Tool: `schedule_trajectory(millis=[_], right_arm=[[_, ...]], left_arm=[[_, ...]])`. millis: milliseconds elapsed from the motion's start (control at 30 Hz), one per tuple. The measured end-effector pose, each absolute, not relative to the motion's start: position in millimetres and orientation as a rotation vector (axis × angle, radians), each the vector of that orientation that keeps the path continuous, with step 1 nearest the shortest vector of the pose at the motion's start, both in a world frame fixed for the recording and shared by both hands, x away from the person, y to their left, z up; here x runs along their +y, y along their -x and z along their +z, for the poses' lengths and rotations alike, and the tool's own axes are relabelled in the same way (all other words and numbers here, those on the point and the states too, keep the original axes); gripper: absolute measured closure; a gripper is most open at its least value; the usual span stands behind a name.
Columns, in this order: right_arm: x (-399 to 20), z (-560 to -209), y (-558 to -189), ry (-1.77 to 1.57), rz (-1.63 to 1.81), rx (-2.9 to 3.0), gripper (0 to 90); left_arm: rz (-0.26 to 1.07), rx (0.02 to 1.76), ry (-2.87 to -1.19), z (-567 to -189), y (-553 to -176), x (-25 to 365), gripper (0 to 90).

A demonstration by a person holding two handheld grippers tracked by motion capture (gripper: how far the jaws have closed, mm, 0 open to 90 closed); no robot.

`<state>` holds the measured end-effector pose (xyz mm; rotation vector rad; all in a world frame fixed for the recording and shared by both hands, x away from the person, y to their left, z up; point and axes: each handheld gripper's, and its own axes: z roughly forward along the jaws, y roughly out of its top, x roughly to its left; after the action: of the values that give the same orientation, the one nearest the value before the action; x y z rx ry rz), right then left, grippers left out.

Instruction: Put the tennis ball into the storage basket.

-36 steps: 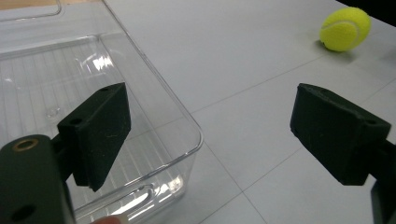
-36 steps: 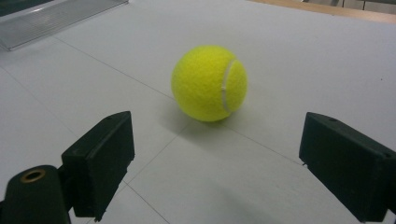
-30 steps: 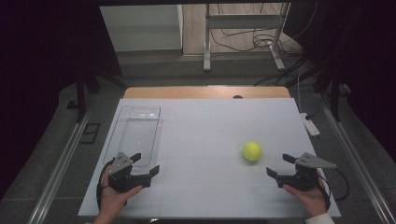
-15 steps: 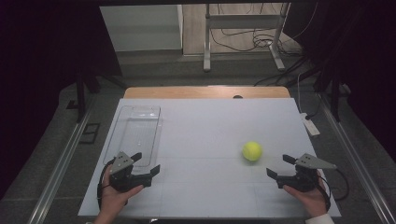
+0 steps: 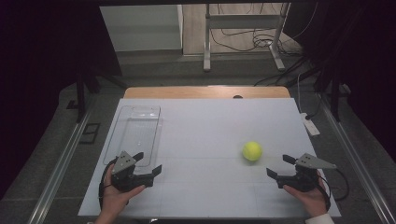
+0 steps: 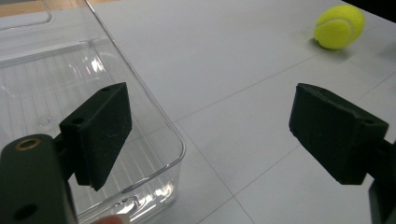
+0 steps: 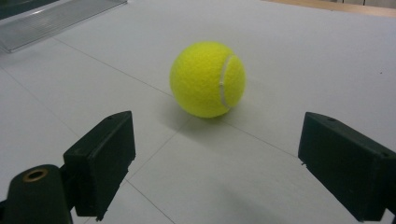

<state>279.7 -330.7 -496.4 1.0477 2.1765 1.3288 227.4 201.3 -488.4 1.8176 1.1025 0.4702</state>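
A yellow tennis ball (image 5: 252, 150) lies on the white table top, right of centre. Just ahead of my right gripper (image 5: 278, 165) it sits, and that gripper stands open and apart from it. In the right gripper view the ball (image 7: 208, 79) rests beyond the wide-apart jaws of the right gripper (image 7: 219, 158). My left gripper (image 5: 148, 162) is open at the near end of a clear plastic container (image 5: 132, 109). Its jaws have just closed a little, with nothing between them. In the left gripper view the left gripper (image 6: 210, 135) has one jaw over the container's rim (image 6: 154, 107), and the ball (image 6: 339, 26) is far off.
The white table top (image 5: 210, 121) stretches between the container and the ball. A wooden strip (image 5: 205, 92) runs along its far edge. A white power strip (image 5: 309, 125) lies off the right side. The container's near end (image 7: 46, 18) shows at the right gripper view's upper left.
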Motion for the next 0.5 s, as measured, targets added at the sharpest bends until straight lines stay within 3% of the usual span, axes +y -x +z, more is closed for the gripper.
schedule_trajectory(millis=[500], right_arm=[[-330.8, -497.8, -280.7, -1.056, 1.317, 2.182, 11.7]], left_arm=[[0.457, 1.086, -1.824, -482.6, -230.5, 194.8, 14.3]])
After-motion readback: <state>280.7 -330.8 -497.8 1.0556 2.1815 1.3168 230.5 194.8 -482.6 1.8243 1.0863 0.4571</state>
